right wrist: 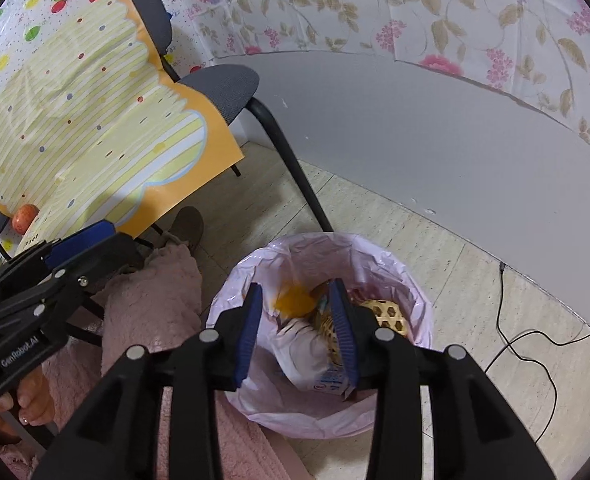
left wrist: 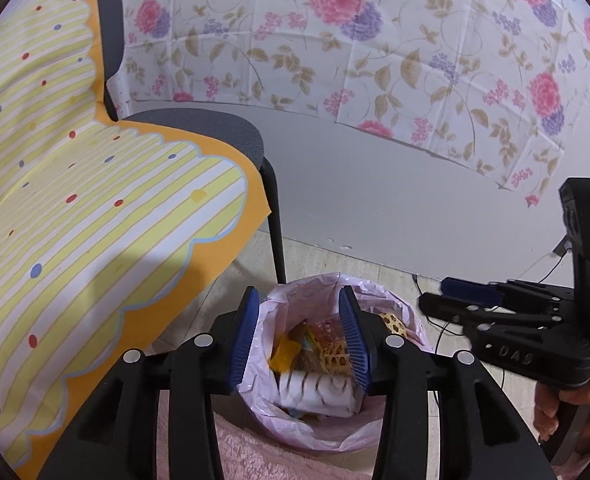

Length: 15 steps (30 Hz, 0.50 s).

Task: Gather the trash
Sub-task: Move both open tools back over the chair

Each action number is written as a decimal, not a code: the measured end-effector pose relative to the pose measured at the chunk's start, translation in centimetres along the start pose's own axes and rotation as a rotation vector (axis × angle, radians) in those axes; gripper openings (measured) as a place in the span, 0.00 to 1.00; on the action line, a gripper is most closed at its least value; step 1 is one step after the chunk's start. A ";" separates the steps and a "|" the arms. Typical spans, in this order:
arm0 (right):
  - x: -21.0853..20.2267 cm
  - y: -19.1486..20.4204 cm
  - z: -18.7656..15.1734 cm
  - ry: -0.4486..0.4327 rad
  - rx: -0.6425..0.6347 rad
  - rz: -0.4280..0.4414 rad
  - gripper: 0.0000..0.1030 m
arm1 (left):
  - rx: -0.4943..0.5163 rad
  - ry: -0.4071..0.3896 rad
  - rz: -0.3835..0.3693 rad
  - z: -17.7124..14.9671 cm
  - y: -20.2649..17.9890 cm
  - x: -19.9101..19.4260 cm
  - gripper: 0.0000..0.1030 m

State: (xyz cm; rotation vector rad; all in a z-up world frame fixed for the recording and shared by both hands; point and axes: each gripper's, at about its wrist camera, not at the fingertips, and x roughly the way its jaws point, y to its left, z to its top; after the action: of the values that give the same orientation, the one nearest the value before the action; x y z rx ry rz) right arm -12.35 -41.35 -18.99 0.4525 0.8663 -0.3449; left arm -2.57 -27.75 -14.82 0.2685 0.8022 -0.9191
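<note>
A trash bin lined with a pink bag (left wrist: 375, 432) (right wrist: 411, 280) stands on the floor. Inside lie a white striped carton (left wrist: 315, 390), yellow and orange wrappers (left wrist: 283, 356) and a tan mesh piece (left wrist: 335, 356). My left gripper (left wrist: 301, 340) is open above the bin with nothing between its fingers. My right gripper (right wrist: 297, 332) is open above the bin; a white carton with blue print (right wrist: 311, 360) lies in the bin below it, blurred. The right gripper also shows at the right of the left wrist view (left wrist: 495, 312). The left gripper shows at the left of the right wrist view (right wrist: 55, 264).
A grey chair (left wrist: 215, 132) draped with a yellow striped cloth (left wrist: 75, 200) stands left of the bin. An apple (right wrist: 25, 218) lies on a chair at the left. A black cable (right wrist: 535, 340) runs over the tiled floor. A floral cloth (left wrist: 375, 60) hangs behind.
</note>
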 end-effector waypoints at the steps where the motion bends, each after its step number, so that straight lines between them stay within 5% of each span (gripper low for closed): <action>1: -0.4 -0.1 0.0 -0.008 0.002 -0.006 0.35 | -0.006 -0.001 0.004 -0.1 0.1 -0.2 0.54; 2: -0.7 -0.2 0.0 -0.014 0.004 -0.011 0.37 | -0.014 -0.001 0.012 -0.1 0.3 -0.4 0.64; 6: -2.7 0.2 0.1 -0.040 -0.007 -0.022 0.53 | -0.051 0.003 0.019 -0.5 1.0 -2.2 0.68; 10: -5.1 1.9 0.9 -0.089 -0.046 -0.015 0.76 | -0.054 -0.031 0.095 -0.1 1.7 -4.8 0.87; 13: -6.8 3.5 1.9 -0.144 -0.079 -0.009 0.93 | -0.071 -0.042 0.126 0.3 2.6 -6.8 0.88; 15: -7.7 4.7 2.7 -0.178 -0.105 0.000 0.95 | -0.103 -0.052 0.158 0.4 3.5 -8.3 0.88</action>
State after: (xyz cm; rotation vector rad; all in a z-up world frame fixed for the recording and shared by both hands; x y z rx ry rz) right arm -13.05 -37.86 -10.30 0.3191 0.7073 -0.3330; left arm -2.44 -20.85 -9.03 0.2143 0.7665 -0.7315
